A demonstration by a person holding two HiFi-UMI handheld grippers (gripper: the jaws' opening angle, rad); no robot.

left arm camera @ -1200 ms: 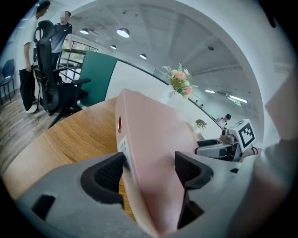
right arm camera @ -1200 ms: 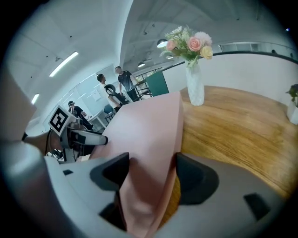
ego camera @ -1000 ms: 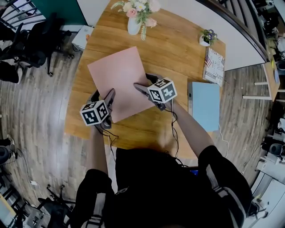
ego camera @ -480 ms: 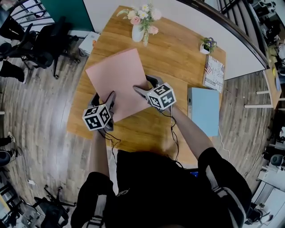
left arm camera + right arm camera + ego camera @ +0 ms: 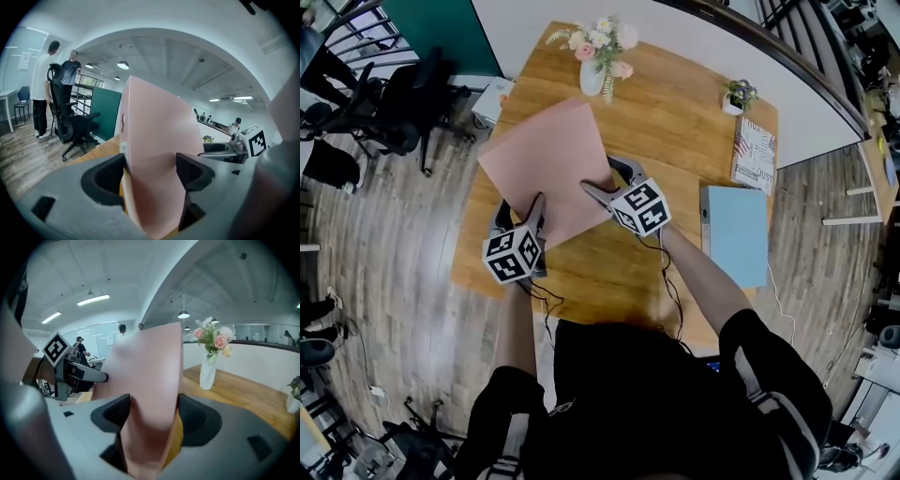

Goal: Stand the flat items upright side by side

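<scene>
**Fig. Two-handed grip on the pink folder (image 5: 546, 159): head view plus both gripper views.**

My L gripper (image 5: 150, 171) pinches the folder's near edge close to its L corner. Both pads sit against the covers, and the jaws stand wide only because the folder is thick. My R gripper (image 5: 152, 416) is clamped on the same edge further R, w/ pink filling the gap pad to pad.

Why two grips, set well apart on one edge: a single pinch would prob. let so broad a panel swing or droop. W/ a pair I can stop it twisting and steer it like a board. Both grippers point somewhat down, so the folder slopes up & away from me over the table (image 5: 675, 122), its L corner at about the table's L edge in head view. I can't tell whether any part of it rests on the wood. A narrow side w/ a hole & label, prob. the spine, shows at the L in the L gripper view.

The blue folder (image 5: 739, 232) lies flat at the table's R side, untouched and well apart from the pink one. A patterned book (image 5: 752, 141) lies flat just beyond it. I judge these to be the other flat items, i.e. nothing is upright yet and the task is at an early stage.

A vase of flowers (image 5: 592, 77) & a small potted plant (image 5: 737, 82) stand along the far edge. The bare wood between them looks a likely spot for standing things. Risk: the tilted folder's far corner could sweep near the vase.
</scene>
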